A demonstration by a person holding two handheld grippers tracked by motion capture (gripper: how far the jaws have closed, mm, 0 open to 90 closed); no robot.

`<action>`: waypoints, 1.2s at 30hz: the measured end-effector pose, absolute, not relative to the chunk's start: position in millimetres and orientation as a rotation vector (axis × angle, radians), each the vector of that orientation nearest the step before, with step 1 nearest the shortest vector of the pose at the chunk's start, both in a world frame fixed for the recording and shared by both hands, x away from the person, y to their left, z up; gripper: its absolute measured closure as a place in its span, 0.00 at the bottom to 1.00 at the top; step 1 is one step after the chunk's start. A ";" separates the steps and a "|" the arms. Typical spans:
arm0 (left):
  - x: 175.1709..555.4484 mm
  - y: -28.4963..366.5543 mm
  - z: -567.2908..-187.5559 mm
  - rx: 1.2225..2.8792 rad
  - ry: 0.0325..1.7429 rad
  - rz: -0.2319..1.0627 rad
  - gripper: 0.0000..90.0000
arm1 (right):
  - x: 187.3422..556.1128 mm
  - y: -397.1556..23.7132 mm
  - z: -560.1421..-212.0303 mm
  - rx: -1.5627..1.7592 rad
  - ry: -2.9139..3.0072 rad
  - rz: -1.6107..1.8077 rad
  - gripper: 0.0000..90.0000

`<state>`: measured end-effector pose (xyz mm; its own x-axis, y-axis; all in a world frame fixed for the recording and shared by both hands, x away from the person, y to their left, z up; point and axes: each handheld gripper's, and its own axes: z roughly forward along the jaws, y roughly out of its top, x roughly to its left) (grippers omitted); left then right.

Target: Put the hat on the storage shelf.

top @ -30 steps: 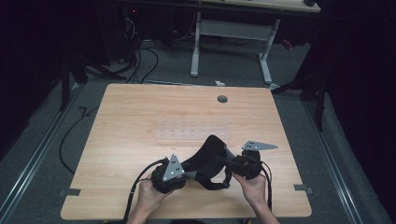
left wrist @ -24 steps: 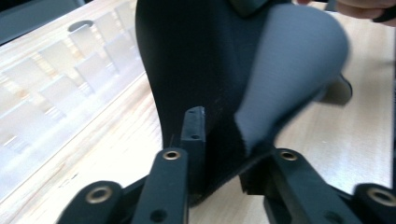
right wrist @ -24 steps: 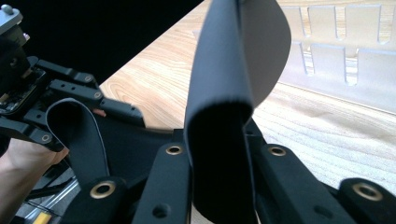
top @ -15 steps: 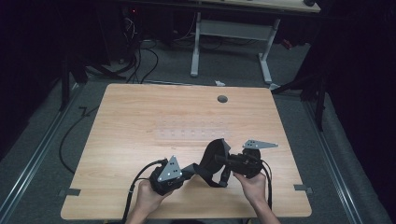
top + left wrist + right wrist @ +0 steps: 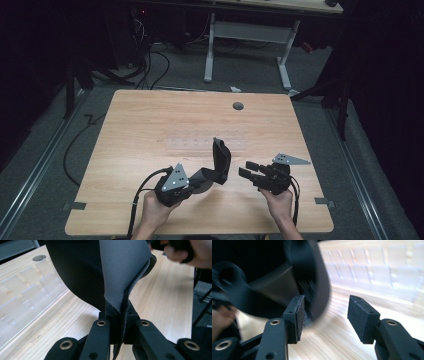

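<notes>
From where I stand, the left hand-held gripper (image 5: 197, 176) is clamped tight on the lower edge of a black neoprene strap (image 5: 220, 162), a soft piece with a grey inner face that curls upright from the pinch and stands above the tabletop (image 5: 150, 130). In the left gripper view the fabric edge runs straight down between the closed jaws, so that end is firmly held. To the strap's right, the right hand-held gripper (image 5: 247, 168) has just been opening: its pads (image 5: 298, 315) stand apart with nothing between them, the strap's curved wall sitting just beyond the left pad in the right gripper view, near but not pinched. I judge this as a re-grip in the middle of folding or shaping the strap: one end anchored, the other hand freed to take a new hold. The next move likely calls for the right hand-held gripper to close on the strap's standing upper edge without dragging it from the left one's clamp.
</notes>
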<state>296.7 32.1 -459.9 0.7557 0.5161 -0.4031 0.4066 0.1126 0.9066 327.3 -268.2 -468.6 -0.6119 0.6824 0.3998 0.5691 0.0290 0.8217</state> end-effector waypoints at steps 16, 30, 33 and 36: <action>311.7 67.5 -448.6 1.369 0.868 0.091 0.96 | 339.3 -277.5 -525.0 1.439 2.158 1.137 0.45; 328.0 81.7 -441.4 1.319 0.931 0.128 0.96 | 339.5 -268.6 -531.0 1.374 2.130 0.900 0.41; 331.8 85.4 -437.7 1.309 0.942 0.150 0.96 | 340.1 -268.9 -531.1 1.370 2.133 0.903 0.41; 335.9 90.4 -433.4 1.292 0.950 0.174 0.96 | 339.9 -268.6 -531.1 1.374 2.132 0.903 0.41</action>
